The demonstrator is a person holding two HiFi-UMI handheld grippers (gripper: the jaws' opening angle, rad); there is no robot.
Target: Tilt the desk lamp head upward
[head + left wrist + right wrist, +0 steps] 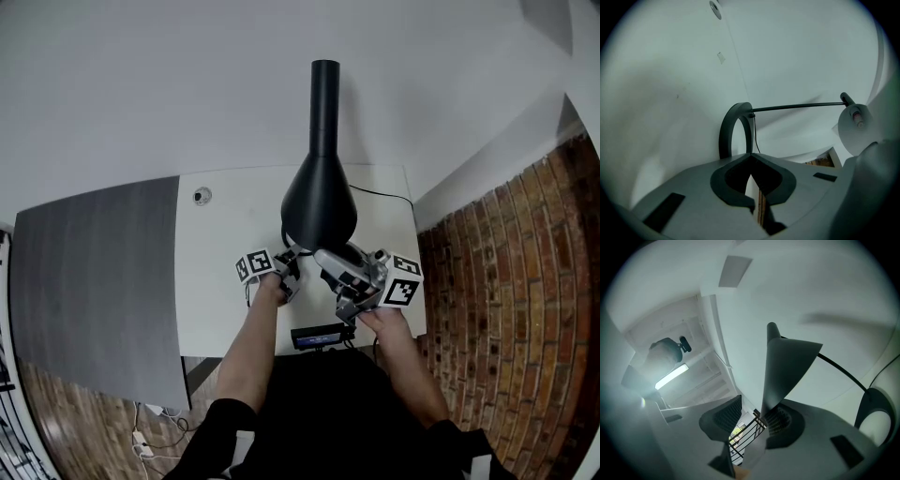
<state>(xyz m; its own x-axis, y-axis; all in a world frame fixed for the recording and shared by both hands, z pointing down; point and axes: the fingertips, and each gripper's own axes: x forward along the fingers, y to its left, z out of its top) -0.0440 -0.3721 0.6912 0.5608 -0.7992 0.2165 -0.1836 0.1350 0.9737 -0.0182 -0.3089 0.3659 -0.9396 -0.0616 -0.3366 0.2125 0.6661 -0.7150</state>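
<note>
The desk lamp head (320, 202) is shown as a matte black cone, drawn out into a long tubular neck (324, 103). It is held above the white worktop (220, 272), with the neck pointed toward the wall. A dark ring base (726, 131) is laid flat on the worktop, and a thin dark rod (797, 106) is run from it.

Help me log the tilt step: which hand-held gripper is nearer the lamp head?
Right. The right hand-held gripper has the lamp head between its open jaws, rim against one pad. The left hand-held gripper, shut and empty, is off the head, facing the lamp's ring base.
</note>
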